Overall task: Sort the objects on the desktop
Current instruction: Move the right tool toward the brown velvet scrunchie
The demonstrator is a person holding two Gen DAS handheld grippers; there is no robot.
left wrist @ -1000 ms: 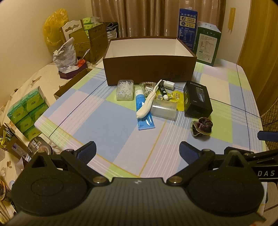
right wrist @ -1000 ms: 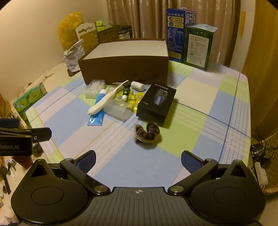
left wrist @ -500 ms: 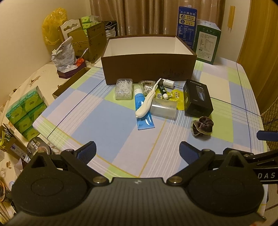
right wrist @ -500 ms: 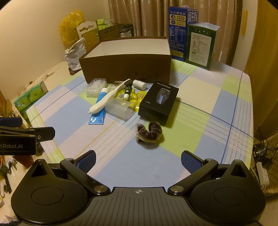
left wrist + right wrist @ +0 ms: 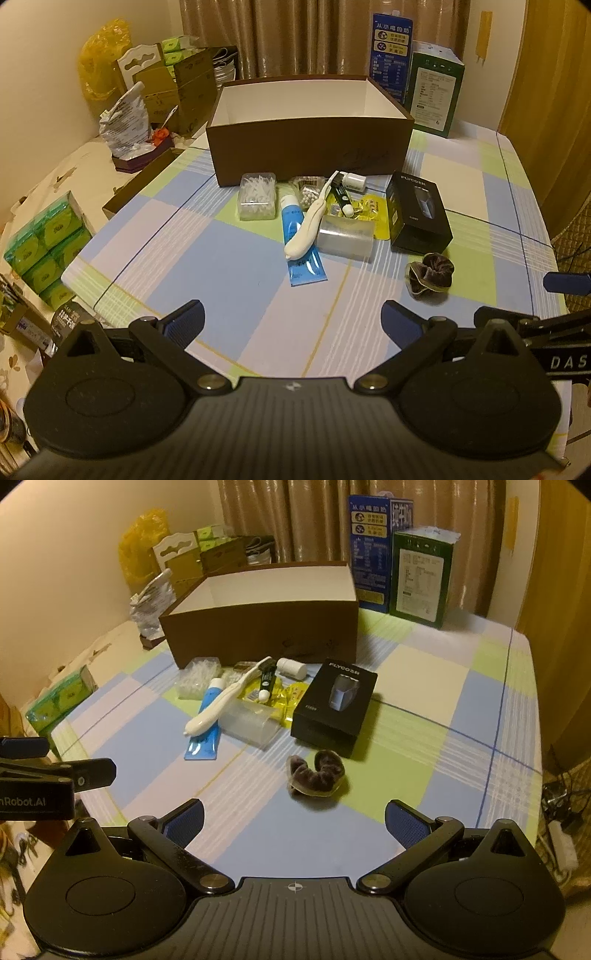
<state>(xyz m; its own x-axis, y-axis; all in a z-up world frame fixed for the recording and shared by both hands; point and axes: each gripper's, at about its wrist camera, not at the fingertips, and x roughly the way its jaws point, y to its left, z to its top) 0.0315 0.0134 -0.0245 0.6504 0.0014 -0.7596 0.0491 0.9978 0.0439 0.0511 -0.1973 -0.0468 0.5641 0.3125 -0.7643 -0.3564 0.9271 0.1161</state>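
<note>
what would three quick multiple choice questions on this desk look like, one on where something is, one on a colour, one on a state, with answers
1. Where does the scrunchie lie?
A. inside the brown box
B. on the tablecloth, nearer the camera than the black box
C. on top of the toothpaste tube

2. What colour is the toothpaste tube?
A. red
B. black
C. blue

3. How is the right gripper?
A. open, holding nothing
B. shut on the toothbrush
C. shut on the scrunchie

Answers: 1 B, it sits on the cloth just in front of the black box, apart from it. 2 C, the tube under the white toothbrush is blue. 3 A, its fingers stand wide apart with only tablecloth between them.
</note>
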